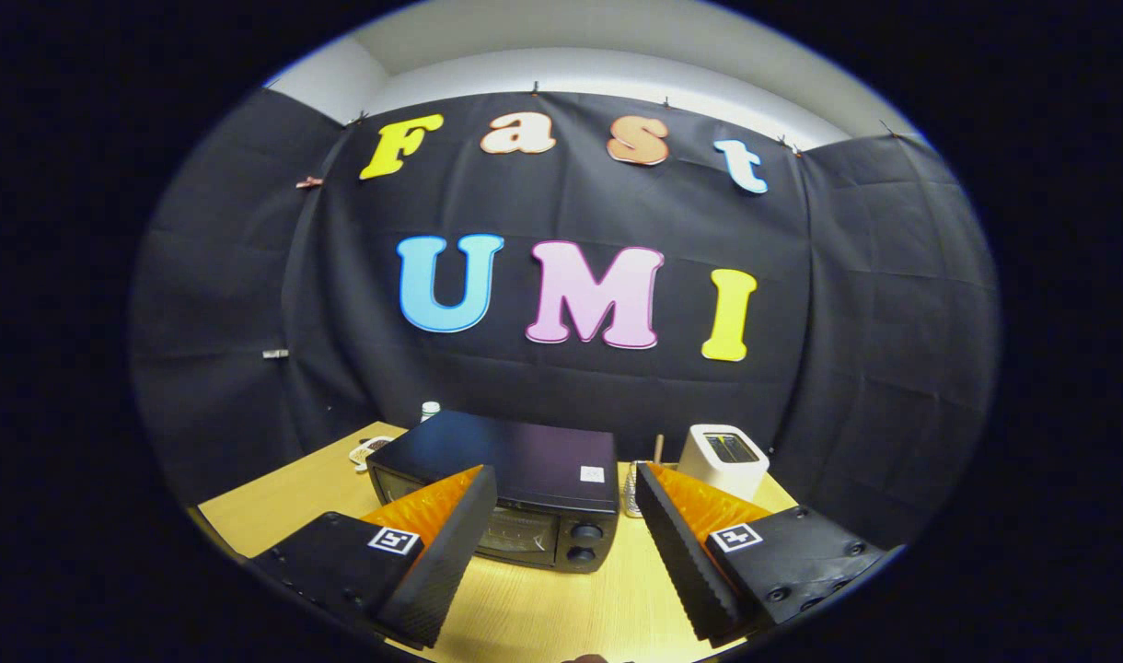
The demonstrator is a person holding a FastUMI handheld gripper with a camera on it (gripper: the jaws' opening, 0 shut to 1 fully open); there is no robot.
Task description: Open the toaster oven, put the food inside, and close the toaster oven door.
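Table (543, 608): toaster oven (515, 488) beyond open gripper (566, 479)

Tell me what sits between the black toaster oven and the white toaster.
In the gripper view, a wire utensil with a wooden handle stands between the black toaster oven and white toaster.

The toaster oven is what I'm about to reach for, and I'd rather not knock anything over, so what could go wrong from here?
1. The toaster oven sits beyond the open gripper with its door shut; pulling the door could drag the oven across the wooden table.
2. A white pop-up toaster and a wire utensil stand close beside the oven; a wide swing could hit them.
3. A small bottle stands behind the oven, easily tipped.
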